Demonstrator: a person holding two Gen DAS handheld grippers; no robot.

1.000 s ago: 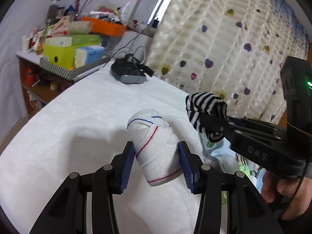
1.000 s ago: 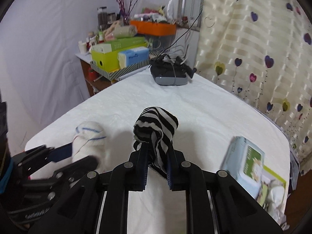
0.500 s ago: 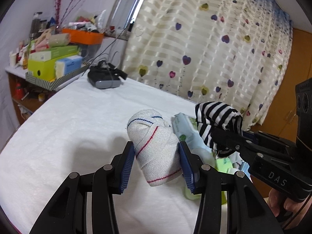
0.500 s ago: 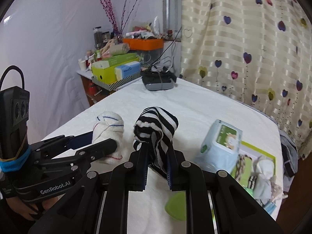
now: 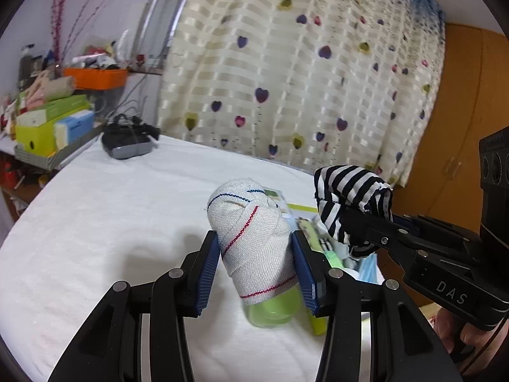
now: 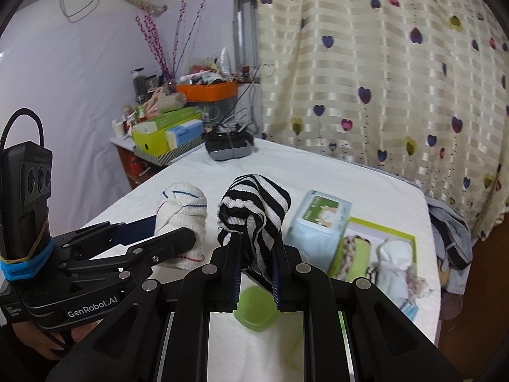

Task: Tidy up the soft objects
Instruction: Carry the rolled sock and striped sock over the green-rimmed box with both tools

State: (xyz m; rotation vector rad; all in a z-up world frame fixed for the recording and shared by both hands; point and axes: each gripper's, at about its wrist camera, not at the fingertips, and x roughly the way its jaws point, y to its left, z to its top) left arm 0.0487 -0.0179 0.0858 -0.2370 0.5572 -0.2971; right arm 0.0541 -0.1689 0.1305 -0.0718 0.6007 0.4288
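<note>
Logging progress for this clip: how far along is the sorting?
Done: a few soft bundles already lie in the green tray. In hand: the left tongs grip a white roll, the right tongs pinch a striped sock, both held above the bed. Left: set both down, probably in that tray.

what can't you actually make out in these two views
- Green round container: right wrist view, its upper part sits behind the right gripper and striped sock; in the left wrist view the white rolled sock covers its top.
- Green tray contents: right wrist view, small, partly behind the wipes pack.
- Shelf clutter: left wrist view, blurred, too small to name.
- Person's hand: left wrist view, cut by the edge.
</note>
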